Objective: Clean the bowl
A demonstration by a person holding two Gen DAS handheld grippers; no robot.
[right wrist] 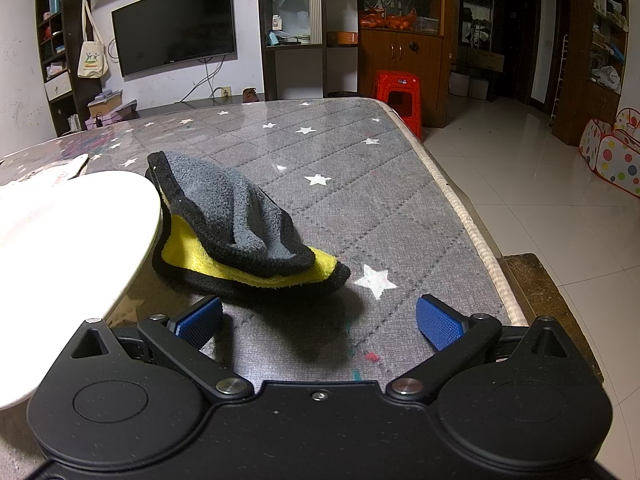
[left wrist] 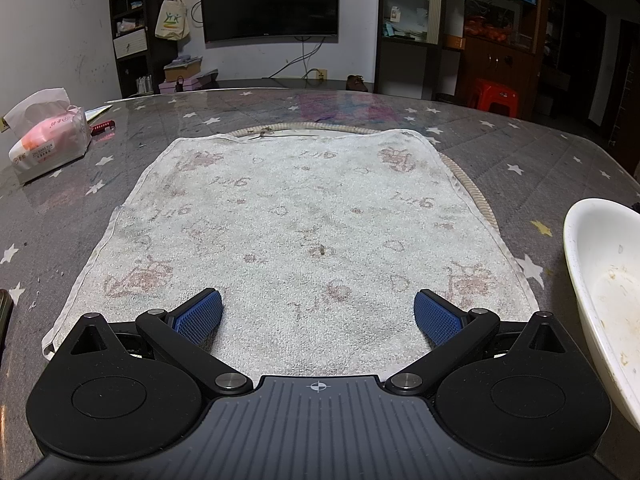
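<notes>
Both tools released: left tool over stained terry towel; right tool near fleecy grey-yellow cloth, smooth white bowl.

Grey star-print table, white towel, soiled bowl, grey-yellow cloth, tissue pack

Ahead of your left gripper a towel lies flat on the table, the bowl to its right, a tissue pack far left. Right of the bowl a cloth touches its rim, before your right gripper.
</notes>
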